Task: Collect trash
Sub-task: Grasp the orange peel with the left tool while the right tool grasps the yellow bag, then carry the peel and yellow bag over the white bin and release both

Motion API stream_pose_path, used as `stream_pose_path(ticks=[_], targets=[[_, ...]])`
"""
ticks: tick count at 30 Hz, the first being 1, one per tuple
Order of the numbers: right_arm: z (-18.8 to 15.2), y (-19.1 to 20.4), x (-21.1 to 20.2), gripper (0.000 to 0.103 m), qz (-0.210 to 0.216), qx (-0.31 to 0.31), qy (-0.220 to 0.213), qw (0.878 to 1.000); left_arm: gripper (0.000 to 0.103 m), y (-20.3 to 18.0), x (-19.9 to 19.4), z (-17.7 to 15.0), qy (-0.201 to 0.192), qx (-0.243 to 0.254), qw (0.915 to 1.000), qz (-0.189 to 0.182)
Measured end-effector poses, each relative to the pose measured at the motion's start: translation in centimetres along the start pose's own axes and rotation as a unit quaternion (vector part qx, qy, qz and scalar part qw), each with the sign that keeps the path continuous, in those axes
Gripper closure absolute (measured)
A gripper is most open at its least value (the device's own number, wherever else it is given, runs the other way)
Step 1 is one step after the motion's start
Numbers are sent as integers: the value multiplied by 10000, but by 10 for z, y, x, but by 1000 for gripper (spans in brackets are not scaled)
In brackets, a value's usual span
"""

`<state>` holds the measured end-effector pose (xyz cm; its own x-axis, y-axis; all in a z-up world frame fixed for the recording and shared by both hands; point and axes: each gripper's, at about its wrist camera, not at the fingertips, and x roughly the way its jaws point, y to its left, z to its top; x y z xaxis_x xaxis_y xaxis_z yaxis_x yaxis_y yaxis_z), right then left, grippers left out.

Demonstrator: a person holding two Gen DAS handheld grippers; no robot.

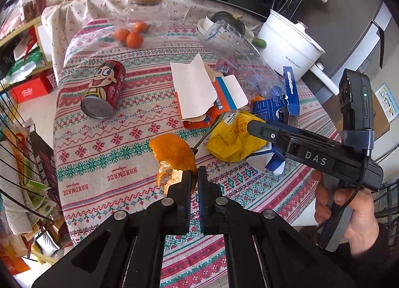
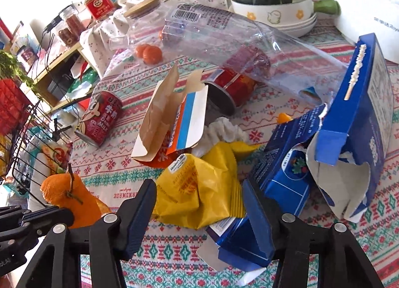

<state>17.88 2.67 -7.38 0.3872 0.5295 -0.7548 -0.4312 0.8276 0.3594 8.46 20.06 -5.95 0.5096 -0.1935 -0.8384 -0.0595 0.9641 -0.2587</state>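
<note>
Landmark: yellow wrapper [image 2: 199, 188], crumpled on the tablecloth [image 1: 104, 163], torn blue carton [image 2: 349, 138] touching its right side. Right gripper [image 2: 199, 203] straddles the wrapper, jaws part-open, pads not yet pressing; wrapper lies dead ahead, long axis roughly crosswise to the jaws. Left gripper [image 1: 194, 175], left of the wrapper, is clamped on the orange peel [image 1: 174, 153]. Right hand is nearer.

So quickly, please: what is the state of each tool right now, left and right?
Left tool: closed on the orange peel.
Right tool: open around the yellow wrapper; whether its pads touch it cannot be told.
</note>
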Motion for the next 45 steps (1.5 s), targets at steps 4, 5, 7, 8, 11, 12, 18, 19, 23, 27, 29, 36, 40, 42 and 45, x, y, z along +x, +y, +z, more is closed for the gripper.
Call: stream_pose_path(ticks=[4,5,7,8,11,12,18,19,23,27,29,36,40,42,45], targets=[[1,3,12,54,-104,-158,81,9998,99,5,3,2,26,-87,10000,18],[1,4,14,58,-132,-200,111,9997,99,6,3,3,20,-117,9999,18],[0,3,18,70,-171,-268,185,9993,99,8,2,4,1,-157,9999,21],[-1,3,20,79,-188,-281,208,9992,99,9,2,5,-5,-172,9998,27],[-2,3,15,87,-150,-229,188,9994,99,10,3,4,-3,-216,9997,58],[-2,3,12,88,-123,-217,160,9996,99,11,2,4,-7,-236,9997,59],[2,1,-31,90,141,-188,-186,9996,99,10,-7,6,-165,-372,9992,-25],[2,0,-40,90,174,-179,-259,9994,99,8,-8,7,-183,-375,9991,-52],[0,-9,-79,90,134,-191,-513,9984,99,-10,-9,7,-193,-268,9992,-241],[-6,-32,-118,90,-154,-202,-684,9973,99,-39,-7,9,-175,-52,9989,-429],[-9,-48,-136,90,-301,-136,-754,9966,99,-54,-5,10,-163,28,9983,-559],[-32,-111,-187,89,-799,442,-710,9933,99,-122,9,12,-90,463,9944,-950],[-50,-138,-212,89,-1039,631,-607,9907,99,-160,21,8,28,764,9907,-1121],[-58,-149,-222,89,-1195,631,-589,9891,99,-179,27,5,103,928,9883,-1203],[-73,-166,-232,89,-1377,744,-524,9863,99,-203,35,0,198,1154,9847,-1287]])
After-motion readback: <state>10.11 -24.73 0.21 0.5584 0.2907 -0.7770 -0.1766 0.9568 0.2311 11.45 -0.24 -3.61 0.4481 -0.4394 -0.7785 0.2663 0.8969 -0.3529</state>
